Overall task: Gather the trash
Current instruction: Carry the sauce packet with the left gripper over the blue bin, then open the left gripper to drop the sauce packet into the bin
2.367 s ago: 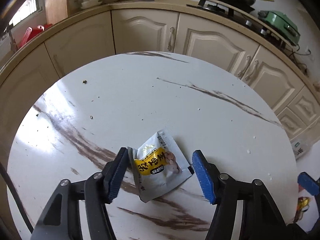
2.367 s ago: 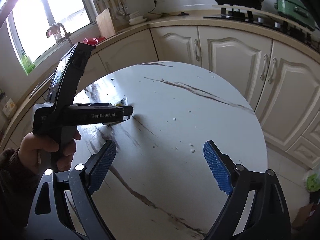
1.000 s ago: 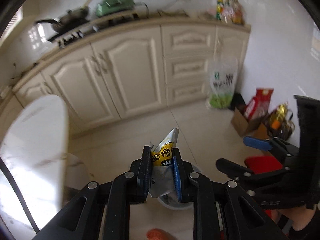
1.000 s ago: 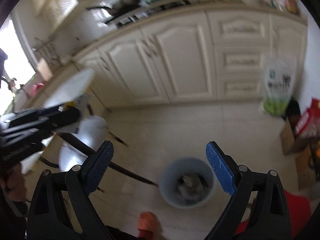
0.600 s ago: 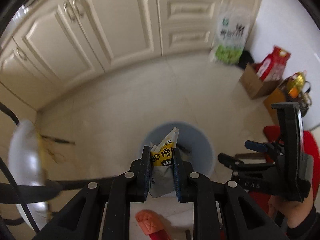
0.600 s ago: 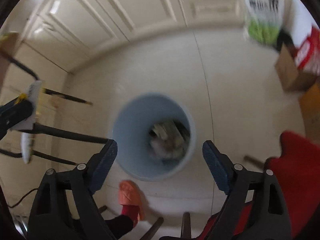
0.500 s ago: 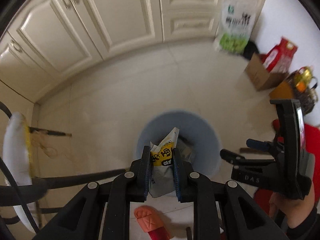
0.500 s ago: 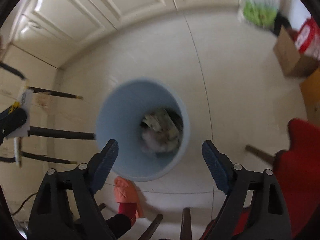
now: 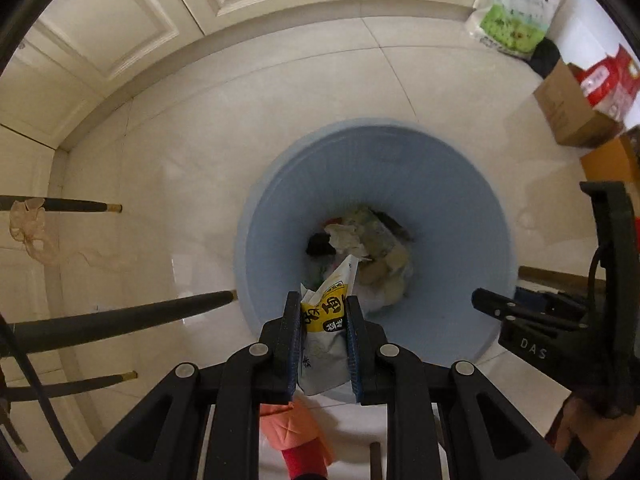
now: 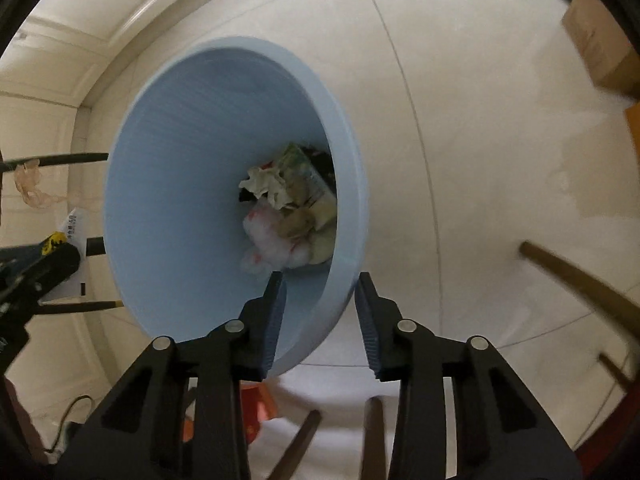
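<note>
Blue bin [image 9: 460, 184] holds crumpled trash [image 9: 360, 240]; left claw [image 9: 323, 344] grips wrapper [image 9: 326, 320] above.

Two hand-held tools make up the rig, both of matte black plastic. The left tool [image 9: 323, 344] has two flat fingers faced with dark blue ribbed pads [image 9: 295, 340], carried on angular black linkage arms with triangular cut-outs. Round silver screw heads [image 9: 258, 348] mark each pivot. A thin black cable [image 9: 36, 396] curves along its left side. The right tool [image 10: 320, 320] is built the same way, with blue ribbed pads [image 10: 366, 324] and silver screws [image 10: 405, 325]. Seen from the left wrist camera, its black body carries the pale letters "DAS" [image 9: 533, 349] and a tall upright black frame [image 9: 618, 272]. Below, a person's foot wears an orange slipper [image 9: 294, 424] over a red sock [image 9: 302, 460].
</note>
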Available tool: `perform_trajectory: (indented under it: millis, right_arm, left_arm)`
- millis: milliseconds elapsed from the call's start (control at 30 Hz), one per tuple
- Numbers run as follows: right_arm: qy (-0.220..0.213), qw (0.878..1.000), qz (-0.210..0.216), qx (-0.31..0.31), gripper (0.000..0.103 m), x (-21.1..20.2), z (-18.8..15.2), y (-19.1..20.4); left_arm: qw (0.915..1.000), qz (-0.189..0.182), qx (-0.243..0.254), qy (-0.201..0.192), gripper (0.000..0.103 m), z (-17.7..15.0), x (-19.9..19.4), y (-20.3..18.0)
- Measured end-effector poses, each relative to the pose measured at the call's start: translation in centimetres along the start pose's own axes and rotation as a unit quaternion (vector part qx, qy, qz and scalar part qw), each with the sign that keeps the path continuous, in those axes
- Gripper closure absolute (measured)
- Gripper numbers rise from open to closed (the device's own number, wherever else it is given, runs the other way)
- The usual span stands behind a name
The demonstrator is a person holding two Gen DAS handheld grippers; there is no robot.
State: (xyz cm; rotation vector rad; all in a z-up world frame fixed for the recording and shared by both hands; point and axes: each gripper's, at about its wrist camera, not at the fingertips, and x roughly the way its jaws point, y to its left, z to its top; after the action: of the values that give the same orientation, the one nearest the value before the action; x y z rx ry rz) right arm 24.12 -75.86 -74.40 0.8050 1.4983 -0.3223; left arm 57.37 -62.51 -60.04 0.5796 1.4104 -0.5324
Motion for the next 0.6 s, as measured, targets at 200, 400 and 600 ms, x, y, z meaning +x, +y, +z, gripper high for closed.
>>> perform_trajectory:
  millis: [200,400,600]
  right_arm:
    - [-0.005,1.0,-0.019,-0.005,0.083,-0.2,-0.3,-0.2]
    - [-0.007,1.0,-0.02,-0.003,0.083,-0.7,-0.3,-0.1]
    - [-0.006,1.0,-0.021,-0.001,0.083,0.3,0.1,0.5]
  left_arm:
    - [0.9998,0.008,0.008,-0.019,0.085,1.3,1.8,-1.4]
    - [0.999,0.02,0.013,-0.038,0.056,1.7,2.6,-2.5]
    - [0.9978,0.045,0.022,-0.045,0.03,1.8,3.7,-3.9]
